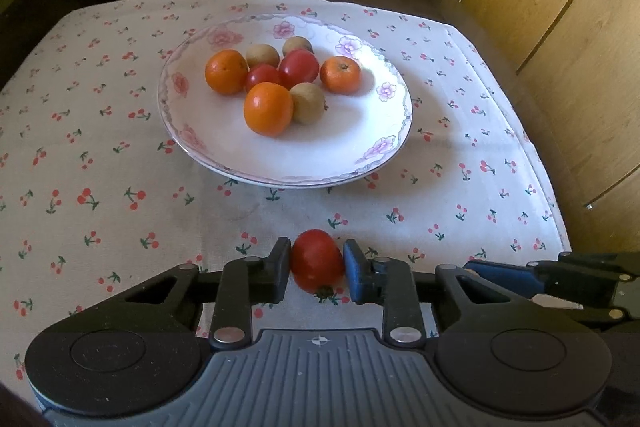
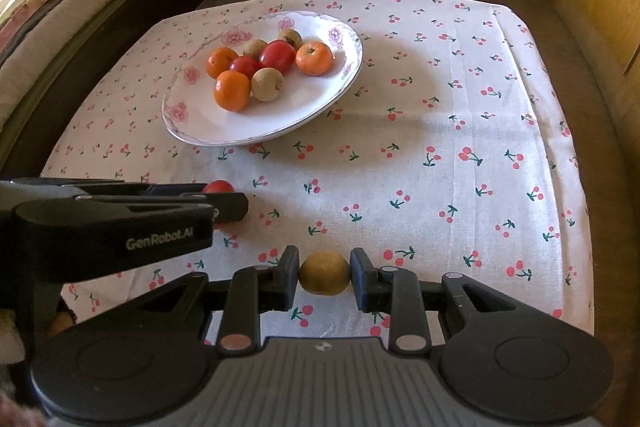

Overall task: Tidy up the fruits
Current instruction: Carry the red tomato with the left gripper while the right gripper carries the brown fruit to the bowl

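A red tomato was gripped between the jaws of the left claw, and a brown longan-like fruit was clamped in the right claw, both low over the cherry-print cloth on the desk, near the flowered plate. The carrying step was judged to be in hand; each fruit would next need to be brought over the plate and released. On the plate were counted three oranges, two tomatoes and three brown fruits.
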Action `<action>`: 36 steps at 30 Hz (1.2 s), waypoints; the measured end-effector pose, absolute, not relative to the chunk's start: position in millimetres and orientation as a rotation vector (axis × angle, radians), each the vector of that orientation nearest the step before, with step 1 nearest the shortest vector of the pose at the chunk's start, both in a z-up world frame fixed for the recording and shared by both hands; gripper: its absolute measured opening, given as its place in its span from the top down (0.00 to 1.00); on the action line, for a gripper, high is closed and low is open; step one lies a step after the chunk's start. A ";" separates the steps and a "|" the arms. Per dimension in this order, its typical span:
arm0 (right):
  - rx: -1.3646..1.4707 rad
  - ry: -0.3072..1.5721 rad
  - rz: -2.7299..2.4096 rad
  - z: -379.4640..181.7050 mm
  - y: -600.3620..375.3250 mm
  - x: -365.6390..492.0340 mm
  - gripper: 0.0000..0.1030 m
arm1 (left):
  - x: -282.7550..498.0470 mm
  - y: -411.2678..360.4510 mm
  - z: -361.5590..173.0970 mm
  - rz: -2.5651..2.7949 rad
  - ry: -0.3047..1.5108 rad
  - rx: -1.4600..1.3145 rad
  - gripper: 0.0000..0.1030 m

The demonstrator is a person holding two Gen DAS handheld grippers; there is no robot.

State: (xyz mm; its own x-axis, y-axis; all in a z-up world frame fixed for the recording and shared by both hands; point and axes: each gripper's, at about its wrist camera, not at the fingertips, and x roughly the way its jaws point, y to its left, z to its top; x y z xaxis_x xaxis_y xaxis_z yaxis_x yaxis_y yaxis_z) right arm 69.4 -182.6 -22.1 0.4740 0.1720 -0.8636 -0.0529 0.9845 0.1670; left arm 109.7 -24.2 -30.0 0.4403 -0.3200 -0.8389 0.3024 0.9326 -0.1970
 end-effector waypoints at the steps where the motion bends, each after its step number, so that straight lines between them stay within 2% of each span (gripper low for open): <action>1: 0.125 1.066 0.137 -21.3 -183.0 69.4 0.71 | 108.6 -24.4 -29.3 -0.390 1.043 -0.016 0.65; 12: 0.143 1.025 0.140 -10.2 -181.7 75.5 0.71 | 105.3 -17.5 -16.3 -0.403 1.013 -0.042 0.67; 21: 0.149 1.032 0.126 -13.6 -185.8 75.5 0.71 | 108.1 -22.9 -32.0 -0.402 1.072 -0.057 0.62; 36: 0.161 1.017 0.115 -10.2 -189.2 73.9 0.71 | 102.2 -21.6 -24.7 -0.402 1.033 -0.034 0.66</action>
State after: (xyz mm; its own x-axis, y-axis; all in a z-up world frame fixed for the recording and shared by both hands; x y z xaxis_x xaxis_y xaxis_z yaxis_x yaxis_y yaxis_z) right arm 73.9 -189.2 -10.2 0.5217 0.1699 -0.8360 -0.0206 0.9822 0.1868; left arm 102.2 -21.6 -24.7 0.4457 -0.3403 -0.8280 0.3090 0.9266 -0.2145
